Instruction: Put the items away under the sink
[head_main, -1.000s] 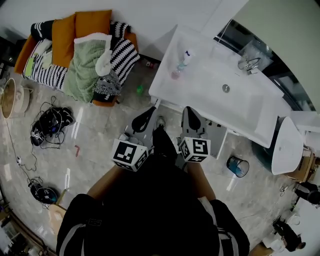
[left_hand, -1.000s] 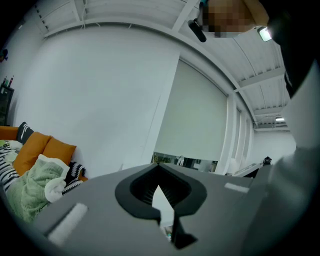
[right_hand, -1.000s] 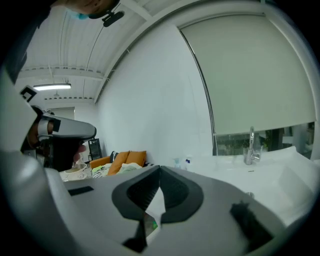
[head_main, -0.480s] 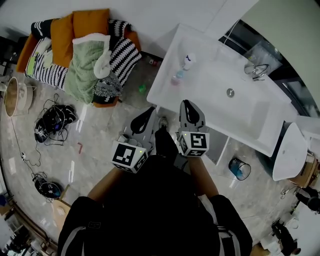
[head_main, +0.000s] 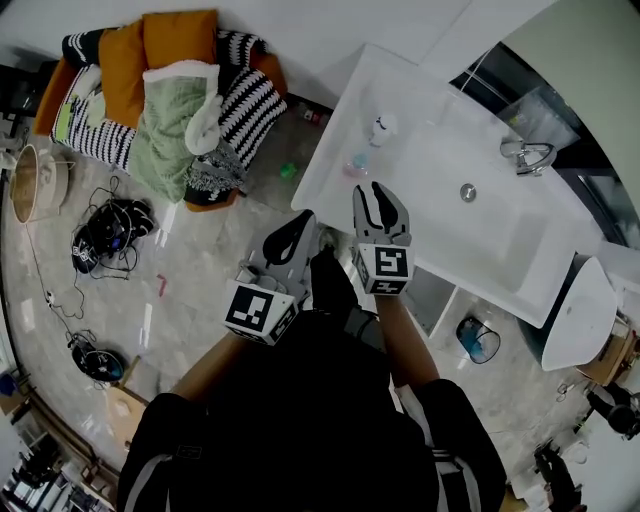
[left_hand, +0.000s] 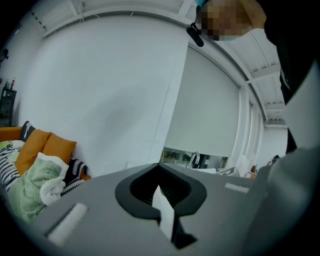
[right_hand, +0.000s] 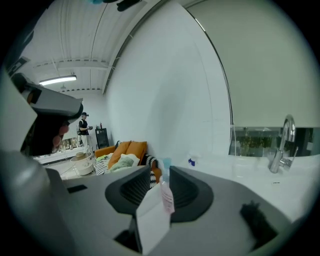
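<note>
A small pink bottle with a teal cap (head_main: 355, 165) stands near the left end of the white sink counter (head_main: 430, 215). A white spray bottle (head_main: 380, 127) stands behind it. My right gripper (head_main: 377, 192) reaches over the counter's front edge just short of the pink bottle; its jaws have just been opening and stand open with nothing between them. In the right gripper view the pink bottle (right_hand: 165, 192) shows through the gap of that gripper (right_hand: 160, 172), with the spray bottle (right_hand: 192, 161) further back. My left gripper (head_main: 303, 222) is shut and empty, beside the counter's left corner; its view (left_hand: 160, 170) faces a white wall.
A faucet (head_main: 525, 155) stands at the counter's back. Below the counter are open shelves (head_main: 432, 297) and a small bin (head_main: 475, 335). A sofa with orange cushions and a green blanket (head_main: 165, 100) lies to the left, with cables (head_main: 105, 235) on the floor.
Both grippers have moved forward toward the sink counter. The right gripper's jaws, shut before, now stand apart.
</note>
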